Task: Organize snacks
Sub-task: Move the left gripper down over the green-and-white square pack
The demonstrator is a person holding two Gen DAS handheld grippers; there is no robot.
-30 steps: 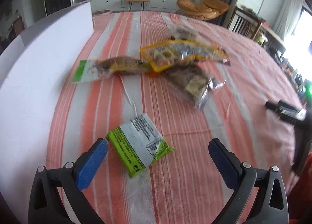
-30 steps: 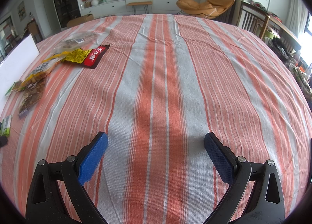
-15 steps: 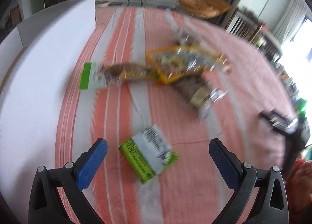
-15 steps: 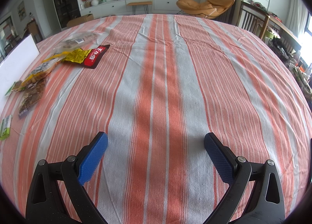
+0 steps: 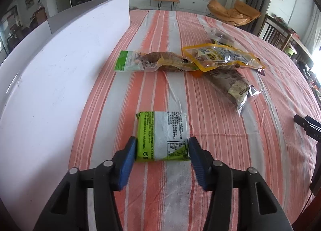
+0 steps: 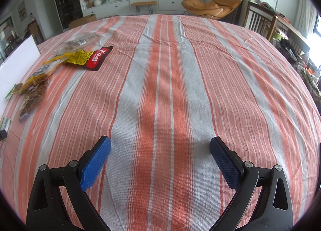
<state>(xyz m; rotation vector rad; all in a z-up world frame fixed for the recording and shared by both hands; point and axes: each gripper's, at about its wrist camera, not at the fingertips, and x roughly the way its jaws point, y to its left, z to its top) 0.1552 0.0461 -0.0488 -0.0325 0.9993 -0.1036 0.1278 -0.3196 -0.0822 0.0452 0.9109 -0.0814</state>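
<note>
striped tablecloth — snacks scattered | white box alongside | living room behind

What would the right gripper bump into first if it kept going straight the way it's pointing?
Most likely just the striped tablecloth. The right gripper has its jaws wide open with nothing between them, and no snack lies ahead. The snack packets sit far off to one side, out of its line.

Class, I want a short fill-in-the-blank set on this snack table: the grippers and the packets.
1. The left gripper has just been closing; its blue pads flank the ____ and white packet.
2. The right gripper holds ____.
3. The striped tablecloth is orange and ____.

Missing words: green; nothing; white
</note>
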